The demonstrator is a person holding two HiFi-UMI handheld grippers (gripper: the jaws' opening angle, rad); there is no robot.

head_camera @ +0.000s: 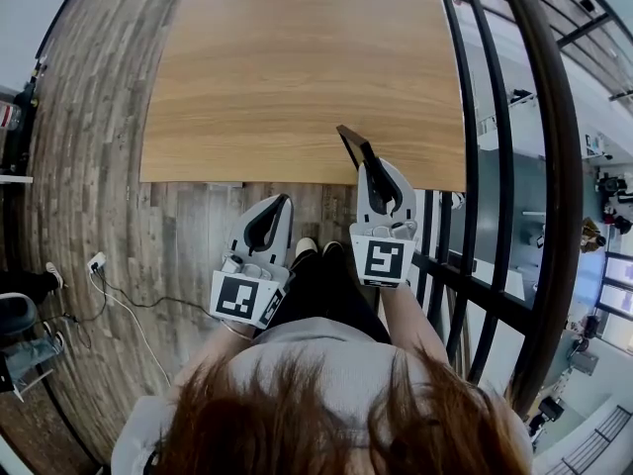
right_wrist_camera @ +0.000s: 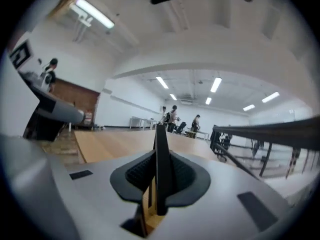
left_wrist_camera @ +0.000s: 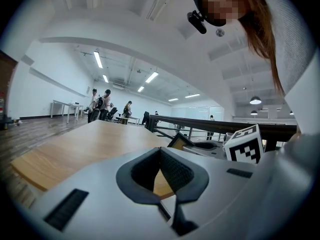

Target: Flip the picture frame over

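Head view, picture frame in right tongs

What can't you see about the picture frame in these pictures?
1. The picture frame face: edge-on in the head view and right gripper view, so its picture is hidden.
2. Its near end: covered by the fingers of the right gripper in the head view.
3. Most of it: behind the right gripper in the left gripper view; one corner shows.
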